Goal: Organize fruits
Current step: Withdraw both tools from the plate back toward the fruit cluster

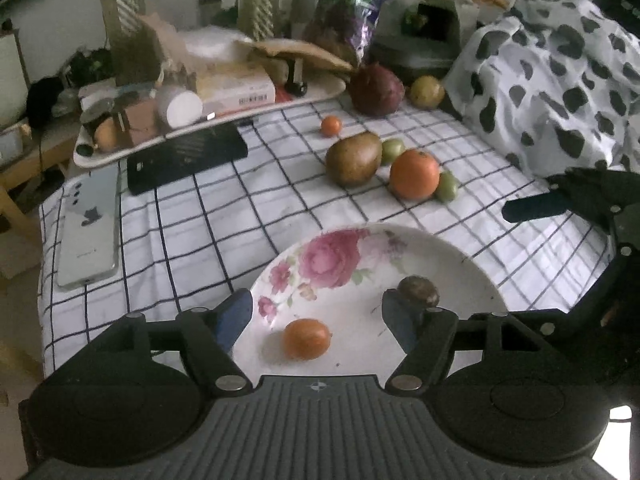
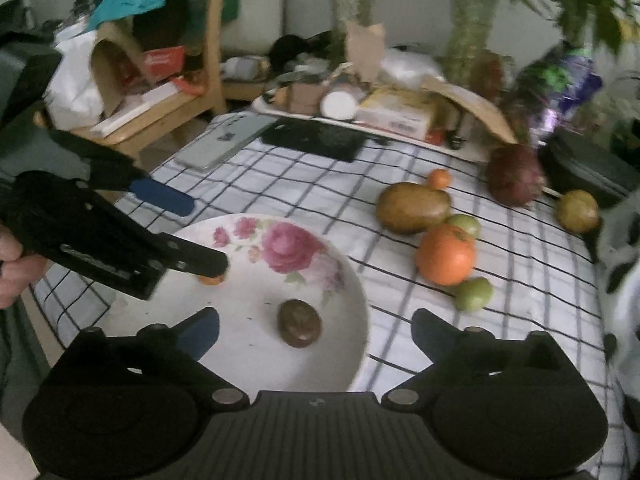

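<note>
The right gripper [image 2: 316, 330] hangs open and empty over the floral plate [image 2: 352, 280], and the loose fruit lies ahead and to its right: the orange [image 2: 445, 255] nearest, the mango [image 2: 414, 208] beyond. The left gripper [image 1: 316, 312], also open, straddles the small orange fruit [image 1: 307, 338] on the plate, farther from the pile.

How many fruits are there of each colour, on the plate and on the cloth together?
Orange: 3
Green: 2
Brown: 2
Dark red: 1
Yellowish: 1
Total: 9
</note>
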`<state>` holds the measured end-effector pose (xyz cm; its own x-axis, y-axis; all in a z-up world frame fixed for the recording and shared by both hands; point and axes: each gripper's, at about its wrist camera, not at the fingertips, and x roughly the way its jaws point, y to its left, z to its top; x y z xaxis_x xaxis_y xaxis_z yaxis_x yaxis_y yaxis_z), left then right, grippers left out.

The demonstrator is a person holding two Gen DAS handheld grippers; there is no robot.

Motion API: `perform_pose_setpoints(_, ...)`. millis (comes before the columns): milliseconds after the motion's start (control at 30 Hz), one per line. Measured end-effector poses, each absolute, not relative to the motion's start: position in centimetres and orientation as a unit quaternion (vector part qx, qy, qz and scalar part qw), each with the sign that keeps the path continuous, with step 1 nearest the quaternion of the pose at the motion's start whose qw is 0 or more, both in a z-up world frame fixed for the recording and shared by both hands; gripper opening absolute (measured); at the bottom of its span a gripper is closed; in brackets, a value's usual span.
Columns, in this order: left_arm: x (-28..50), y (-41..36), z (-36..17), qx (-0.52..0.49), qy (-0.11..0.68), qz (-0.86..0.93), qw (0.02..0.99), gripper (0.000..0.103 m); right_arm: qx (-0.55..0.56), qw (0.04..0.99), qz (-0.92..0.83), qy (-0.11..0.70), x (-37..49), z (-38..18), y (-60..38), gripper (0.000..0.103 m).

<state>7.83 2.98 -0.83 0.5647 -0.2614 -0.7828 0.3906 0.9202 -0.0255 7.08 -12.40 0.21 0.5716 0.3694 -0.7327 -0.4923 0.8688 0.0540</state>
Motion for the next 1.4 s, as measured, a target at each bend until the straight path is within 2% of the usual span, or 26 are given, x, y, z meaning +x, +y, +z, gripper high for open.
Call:
perform_pose_setpoints(467,5.7,0.2,0.4,0.085,0.390,-0.182,0.899,0.070,-0.047,0.906,0.128,0.401,5.2,-0.4,-17.2,0.103)
perform_pose_setpoints(1400,7.3,-2.8,-0.6,0.138,0.392,-0.192,0.889,0.070,-0.001,0.917,0.056,0.396,7.2,-0.7,-20.0,0.103)
